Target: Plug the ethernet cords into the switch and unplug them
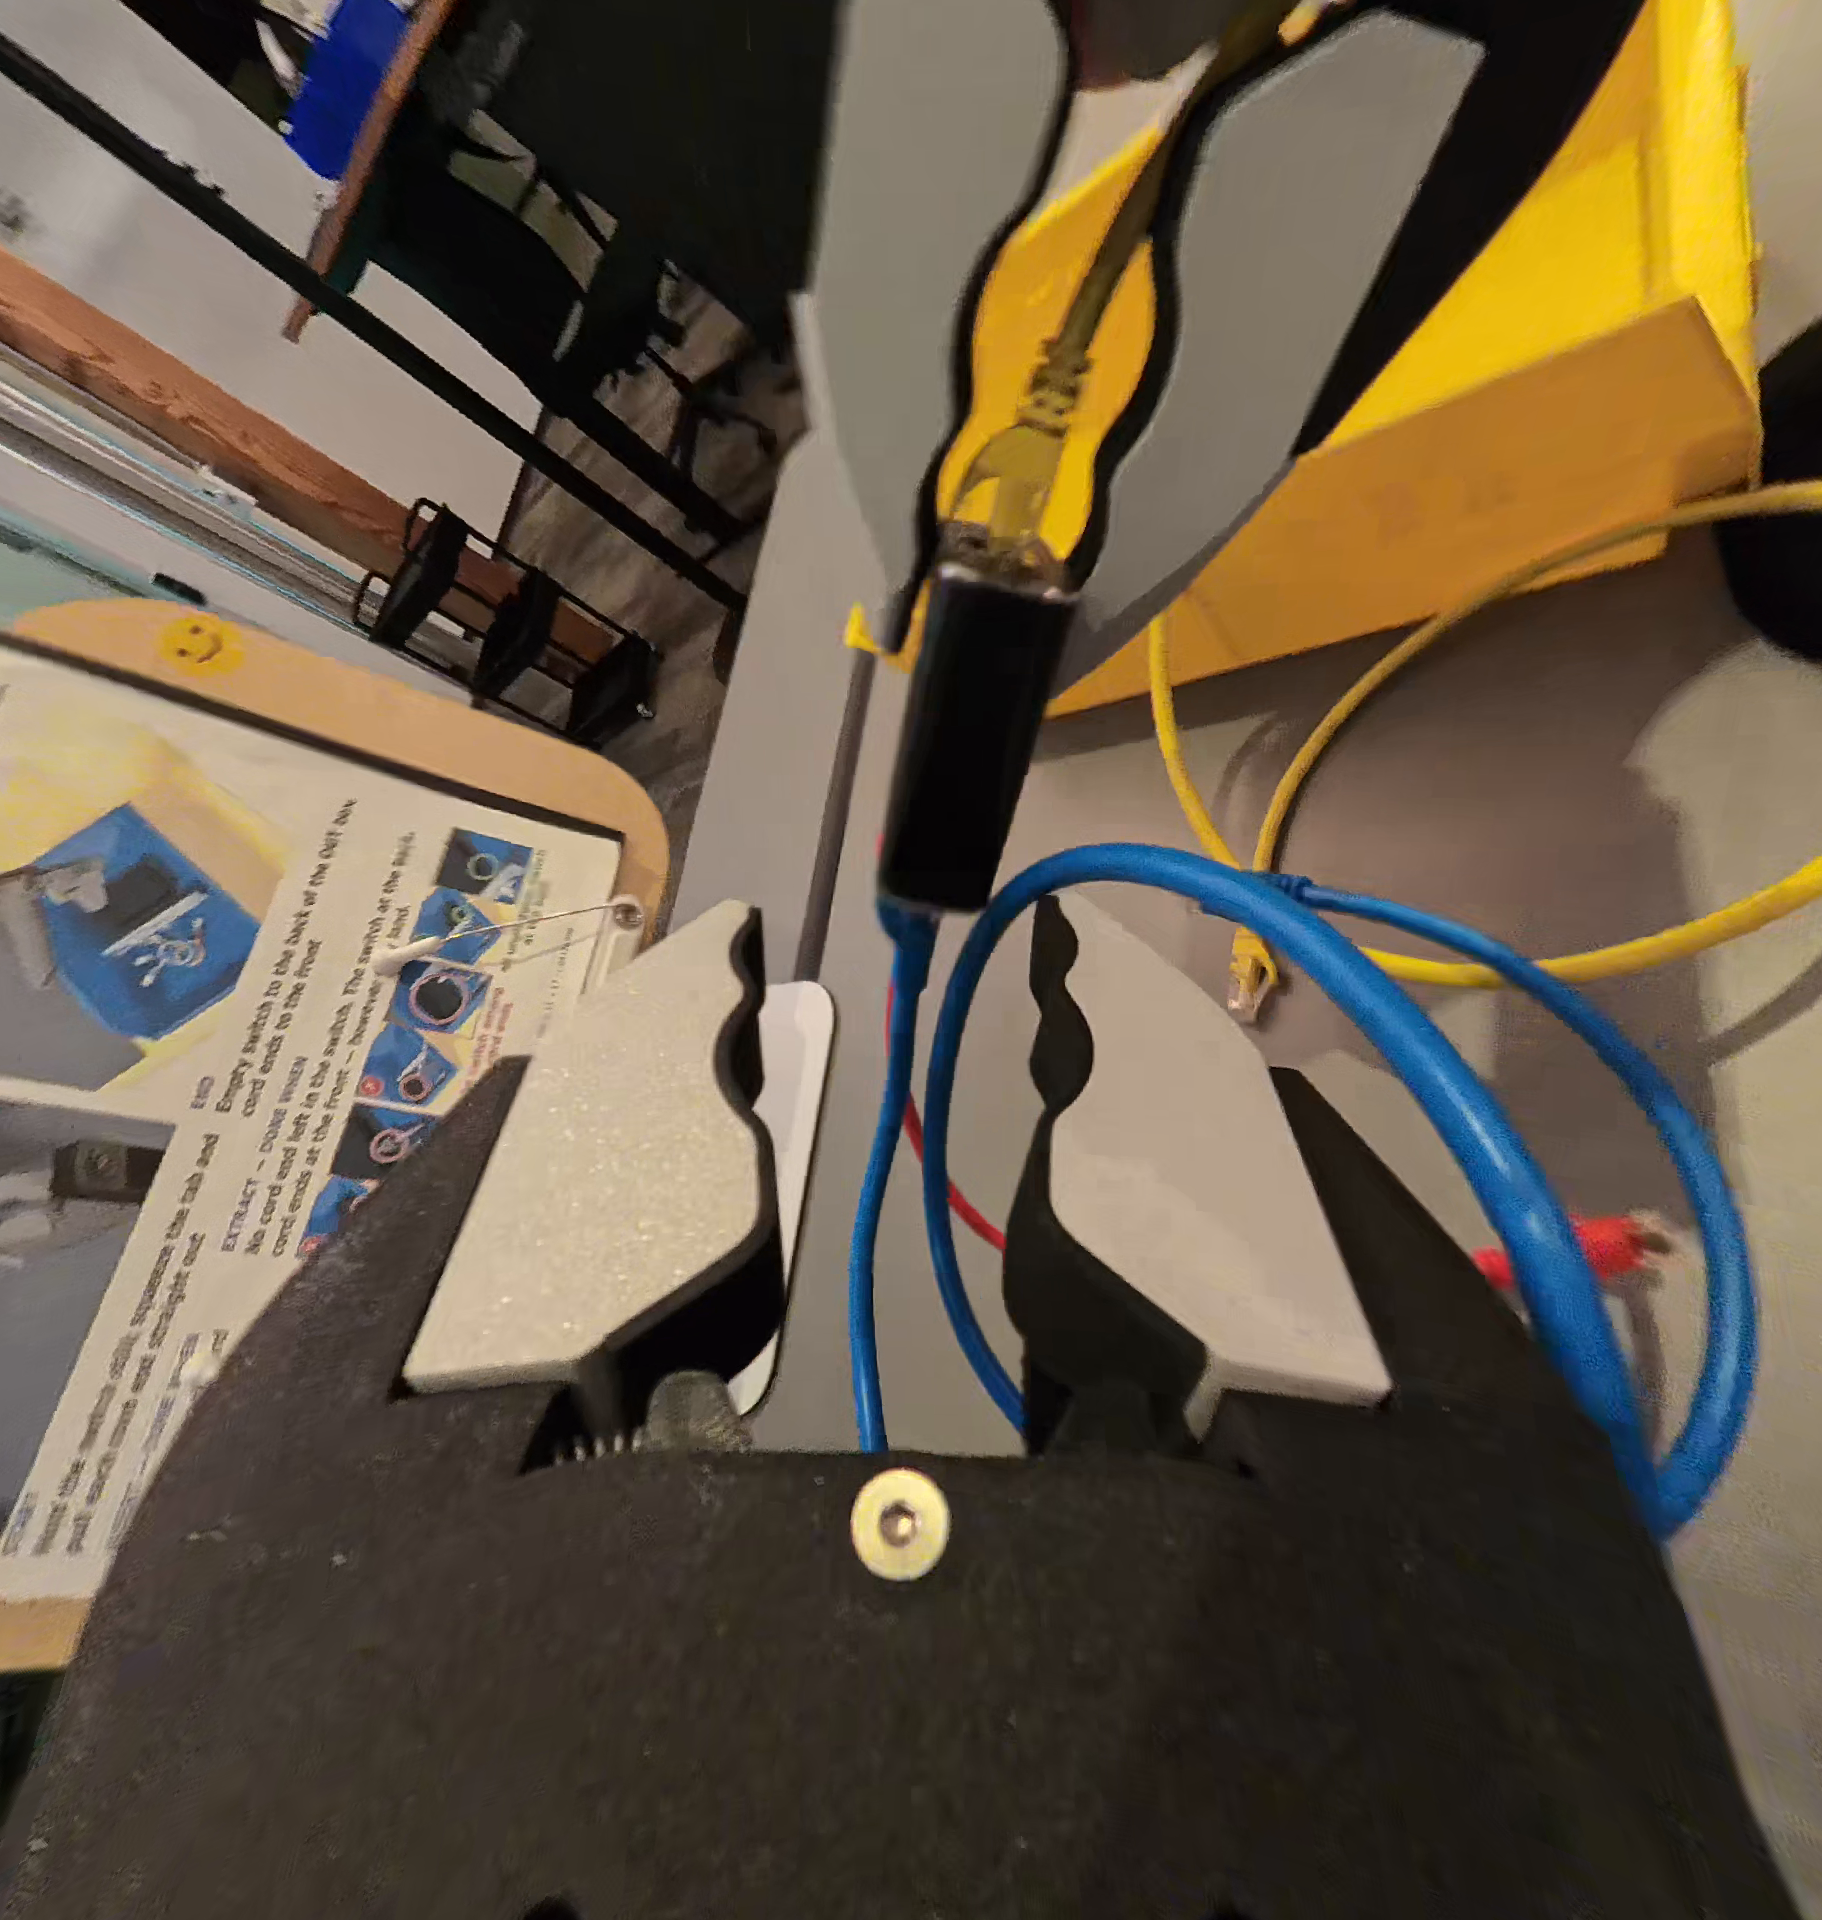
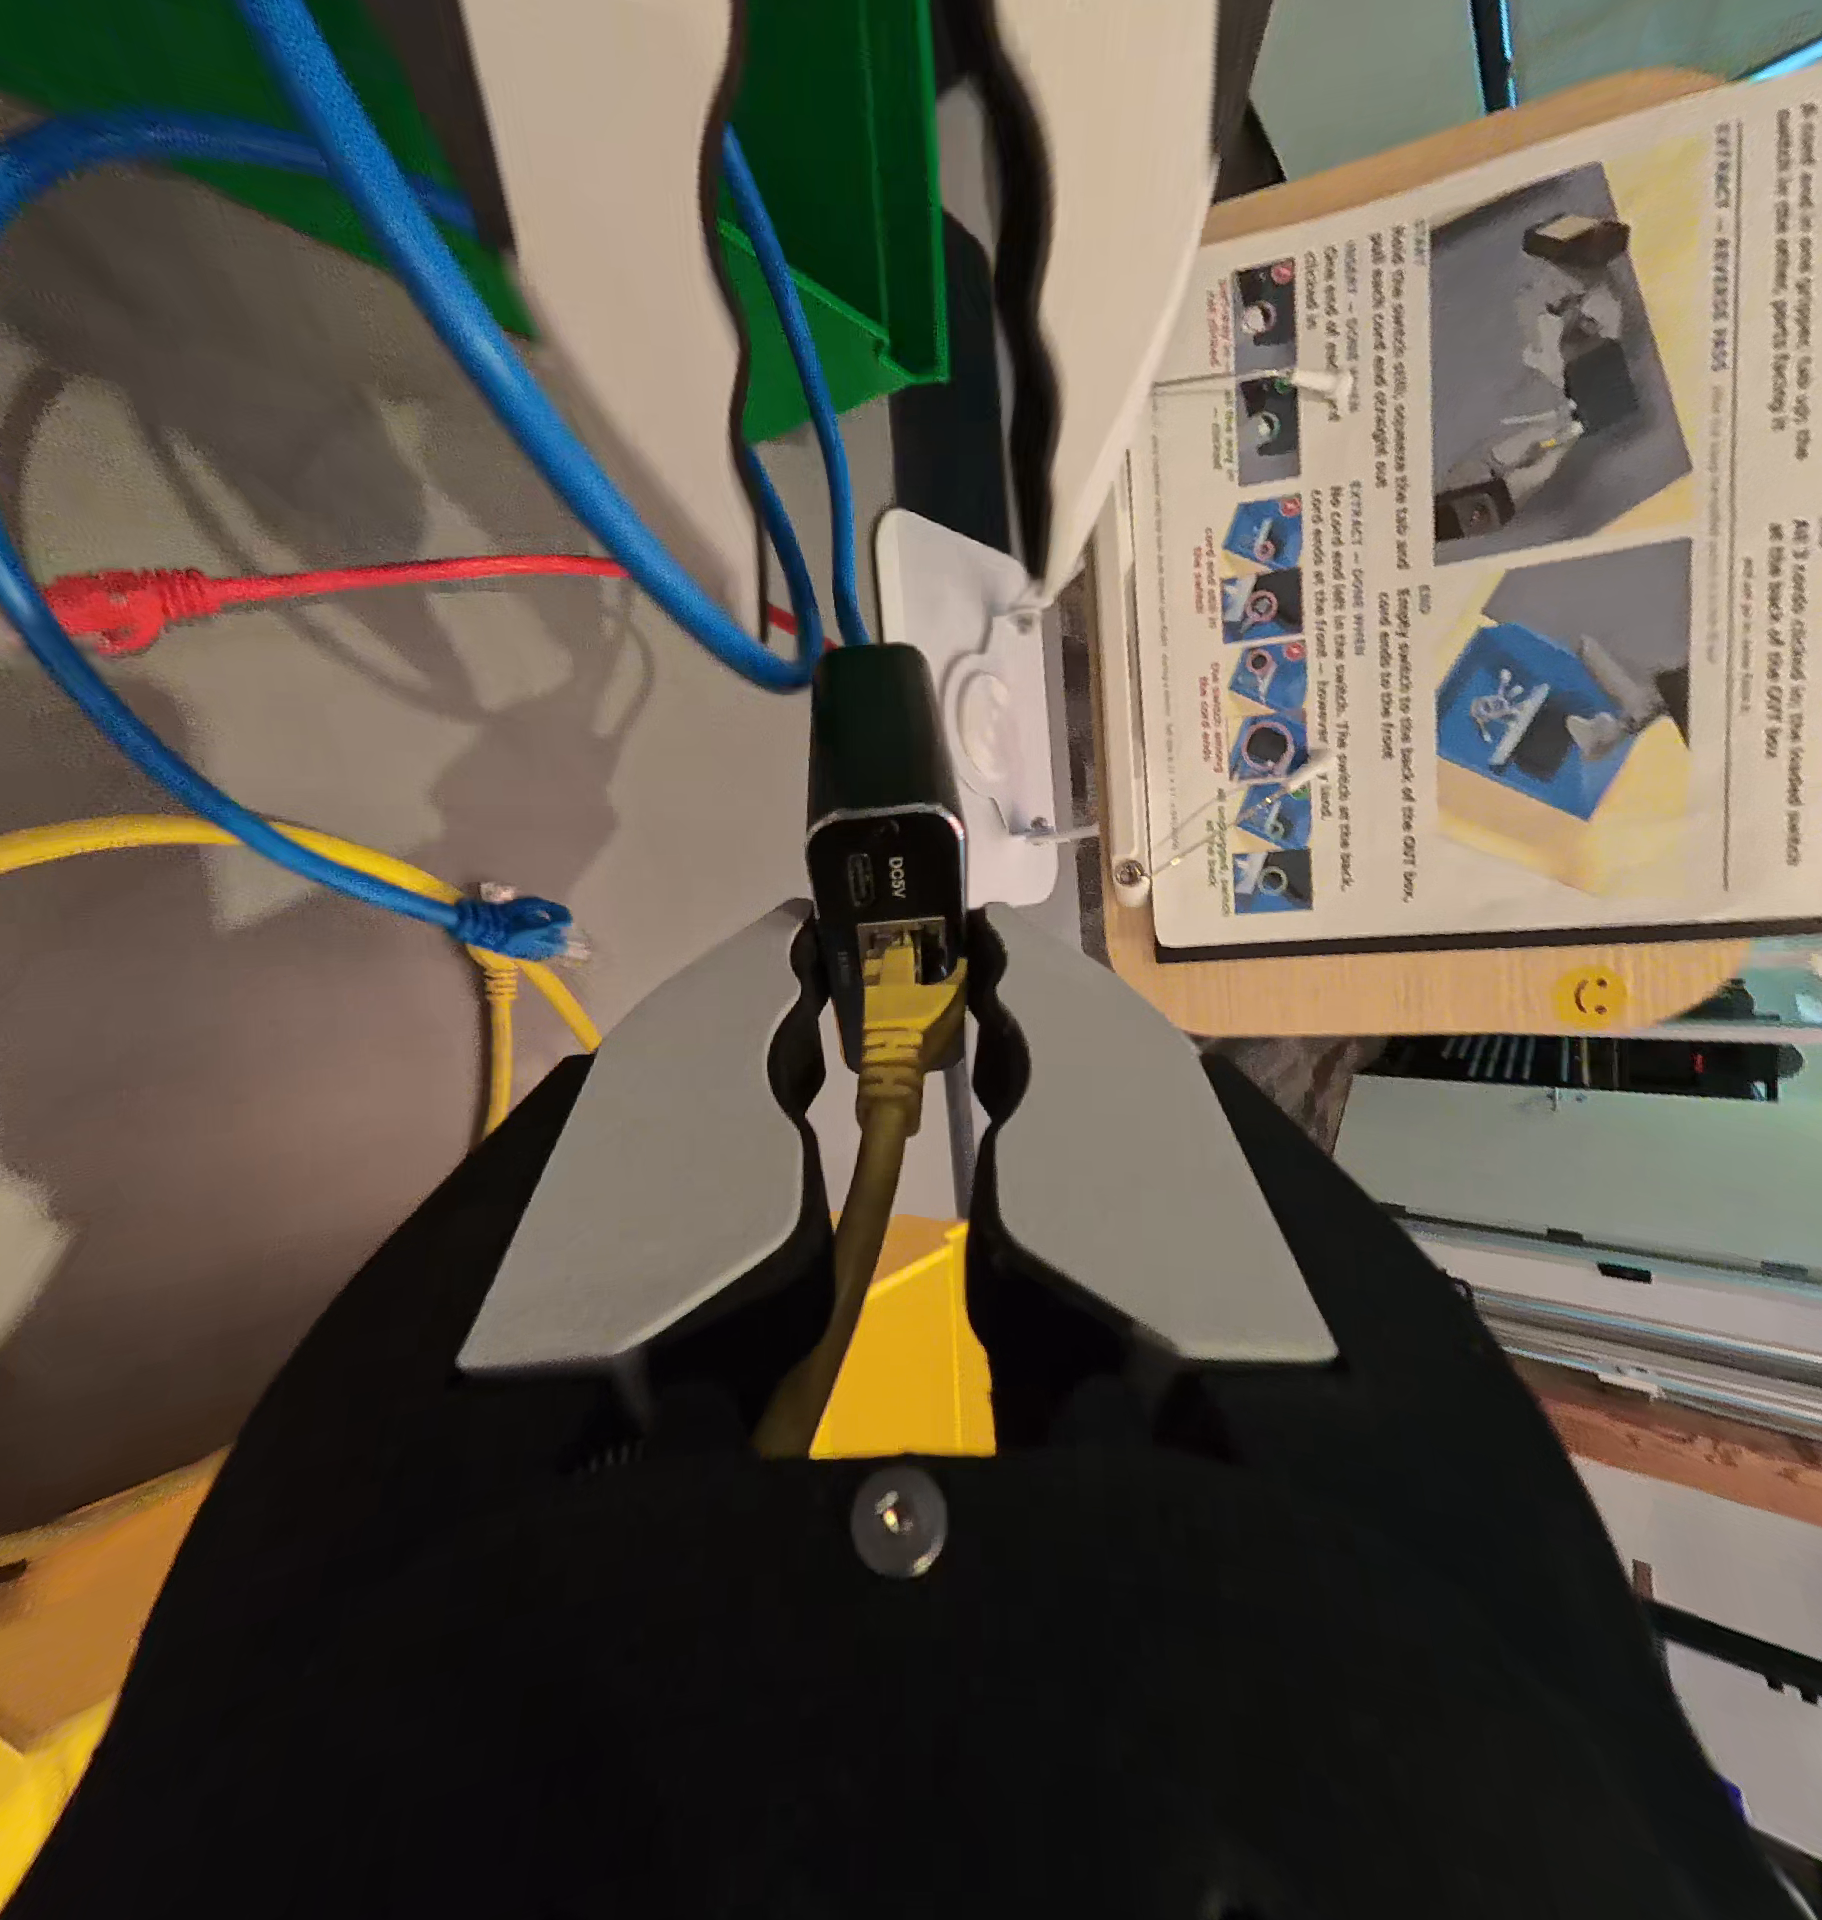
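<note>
My right gripper (image 2: 894, 935) is shut on the near end of the black switch (image 2: 876, 748) and holds it off the grey table (image 2: 315, 727). A yellow cord (image 2: 891, 1039) is plugged into that end and runs back between my fingers. A blue cord (image 2: 834, 468) enters the switch's far end. In the left wrist view the switch (image 1: 974, 727) hangs from the right gripper (image 1: 1000, 561). My left gripper (image 1: 896, 935) is open just beyond the switch's blue-cord end and grips nothing. The blue cord (image 1: 876, 1195) runs down between its fingers.
A red cord (image 2: 159, 603), a loose blue plug (image 2: 517, 925) and a loose yellow plug (image 2: 496, 977) lie on the table. A yellow box (image 1: 1458, 468) and a green box (image 2: 845, 208) stand nearby. An instruction sheet on a wooden board (image 1: 263, 935) lies beside a white plate (image 2: 969, 644). Some 5 cm of space lies between my two pairs of fingers.
</note>
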`<action>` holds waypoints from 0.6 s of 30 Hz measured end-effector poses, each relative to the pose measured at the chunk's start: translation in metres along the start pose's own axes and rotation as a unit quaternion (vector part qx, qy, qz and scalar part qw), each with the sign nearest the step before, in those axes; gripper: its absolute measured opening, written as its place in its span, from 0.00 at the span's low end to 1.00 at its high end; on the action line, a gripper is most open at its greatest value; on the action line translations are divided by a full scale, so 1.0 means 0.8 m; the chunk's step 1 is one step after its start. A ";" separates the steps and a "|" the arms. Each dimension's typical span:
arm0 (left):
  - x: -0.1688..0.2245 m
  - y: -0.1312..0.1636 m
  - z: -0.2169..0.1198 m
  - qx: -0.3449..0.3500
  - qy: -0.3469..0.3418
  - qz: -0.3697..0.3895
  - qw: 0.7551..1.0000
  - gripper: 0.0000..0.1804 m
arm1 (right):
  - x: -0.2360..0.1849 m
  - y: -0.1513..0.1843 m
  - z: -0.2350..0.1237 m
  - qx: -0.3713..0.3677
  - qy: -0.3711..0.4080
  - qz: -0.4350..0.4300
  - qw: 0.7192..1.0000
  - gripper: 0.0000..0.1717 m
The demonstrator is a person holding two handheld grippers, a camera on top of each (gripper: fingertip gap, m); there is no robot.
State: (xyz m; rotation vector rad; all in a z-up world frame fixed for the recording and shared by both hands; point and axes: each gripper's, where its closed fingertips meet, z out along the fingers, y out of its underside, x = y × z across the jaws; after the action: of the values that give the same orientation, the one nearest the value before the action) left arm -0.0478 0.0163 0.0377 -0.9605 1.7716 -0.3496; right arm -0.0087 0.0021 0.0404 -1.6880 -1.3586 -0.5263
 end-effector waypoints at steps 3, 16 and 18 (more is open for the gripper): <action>-0.034 -0.006 -0.037 0.037 -0.045 -0.035 0.998 0.26 | 0.011 0.007 -0.010 -0.001 0.020 0.003 1.000 0.15; -0.085 0.167 -0.267 -0.276 -0.250 -0.218 0.902 0.18 | 0.040 0.028 -0.039 -0.012 0.074 0.018 0.997 0.15; -0.041 0.240 -0.286 -0.385 -0.188 -0.329 0.842 0.23 | 0.040 0.032 -0.038 -0.016 0.073 0.019 0.997 0.15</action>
State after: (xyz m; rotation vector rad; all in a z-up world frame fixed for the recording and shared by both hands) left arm -0.3310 0.1167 0.0321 -2.0693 1.1479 0.1688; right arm 0.0312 -0.0059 0.0716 -1.6646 -1.2153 -0.6403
